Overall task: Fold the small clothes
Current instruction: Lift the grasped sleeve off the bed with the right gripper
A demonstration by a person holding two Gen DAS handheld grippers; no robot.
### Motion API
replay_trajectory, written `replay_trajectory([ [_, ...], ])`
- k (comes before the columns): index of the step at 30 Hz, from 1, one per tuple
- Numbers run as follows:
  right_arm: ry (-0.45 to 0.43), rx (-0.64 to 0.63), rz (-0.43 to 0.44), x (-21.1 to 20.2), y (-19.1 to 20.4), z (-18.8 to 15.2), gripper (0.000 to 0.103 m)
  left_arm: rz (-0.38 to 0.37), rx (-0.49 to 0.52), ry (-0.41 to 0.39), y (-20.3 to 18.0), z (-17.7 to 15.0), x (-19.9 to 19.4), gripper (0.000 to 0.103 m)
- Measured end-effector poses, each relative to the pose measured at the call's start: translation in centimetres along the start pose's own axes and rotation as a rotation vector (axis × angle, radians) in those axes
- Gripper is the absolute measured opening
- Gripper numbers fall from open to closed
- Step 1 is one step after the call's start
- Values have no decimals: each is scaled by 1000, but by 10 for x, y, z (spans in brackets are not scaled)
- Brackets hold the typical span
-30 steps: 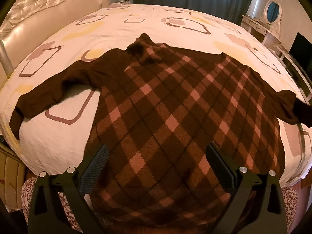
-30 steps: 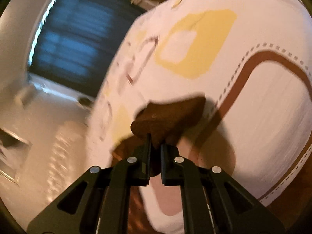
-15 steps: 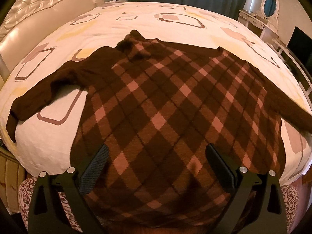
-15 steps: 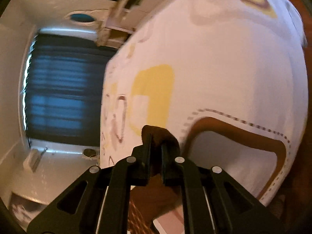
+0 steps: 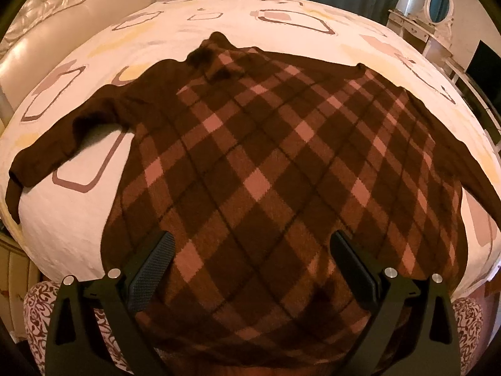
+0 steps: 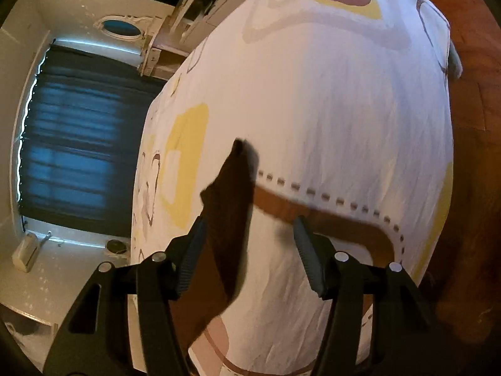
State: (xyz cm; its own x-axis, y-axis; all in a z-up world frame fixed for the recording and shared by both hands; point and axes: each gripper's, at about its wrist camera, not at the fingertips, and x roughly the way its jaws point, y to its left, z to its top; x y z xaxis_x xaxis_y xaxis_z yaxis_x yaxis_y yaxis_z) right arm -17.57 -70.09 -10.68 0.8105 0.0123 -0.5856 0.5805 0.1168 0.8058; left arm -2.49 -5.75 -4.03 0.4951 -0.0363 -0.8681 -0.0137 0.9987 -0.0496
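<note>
A brown argyle sweater (image 5: 266, 163) lies spread flat on the bed, front up, collar at the far side, both sleeves stretched outward. My left gripper (image 5: 250, 260) hovers open above its hem, with nothing between the fingers. In the right wrist view the dark sleeve end (image 6: 231, 194) lies on the sheet, reaching from below my right gripper (image 6: 249, 250) up past the left finger (image 6: 191, 257). The right jaws are opening and the pads no longer press the sleeve.
The bed (image 5: 78, 219) has a white sheet with brown and yellow shapes and a padded headboard (image 5: 62, 6) at the left. A dresser with an oval mirror (image 5: 440, 0) and dark curtains (image 6: 72, 144) stand beyond. The bed's edge (image 6: 447, 188) drops to a wooden floor.
My right gripper carried the sleeve end outward and down to the sheet, then opened and let go. The sweater's right sleeve now lies straight. The left gripper stayed open above the hem.
</note>
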Motion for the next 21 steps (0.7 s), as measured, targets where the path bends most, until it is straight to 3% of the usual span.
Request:
replay_trajectory([
  [2,-29,-75,-34,1,17,-9,58,4,10,5,-2,-2,1,99],
  [7,-55,-274,-119,11,61,-18,80,3,7,3,-4,-2,2,99],
  [11,-49,-333,-250,29,63,-19,80,-1,3,5,-4,-2,0,99],
  [12,-63,-320,-281,28,57,-16,76,0,2,3,-3,-2,-1,99],
  [16,-72,-227,-275,18,18,-6,25,-1,-9,-2,3,0,0,99],
  [18,-53,-183,-213,14,4,5,19,1,-14,-6,5,1,1,99],
  [21,-44,-122,-129,11,-4,14,24,3,-16,-4,5,1,3,99],
])
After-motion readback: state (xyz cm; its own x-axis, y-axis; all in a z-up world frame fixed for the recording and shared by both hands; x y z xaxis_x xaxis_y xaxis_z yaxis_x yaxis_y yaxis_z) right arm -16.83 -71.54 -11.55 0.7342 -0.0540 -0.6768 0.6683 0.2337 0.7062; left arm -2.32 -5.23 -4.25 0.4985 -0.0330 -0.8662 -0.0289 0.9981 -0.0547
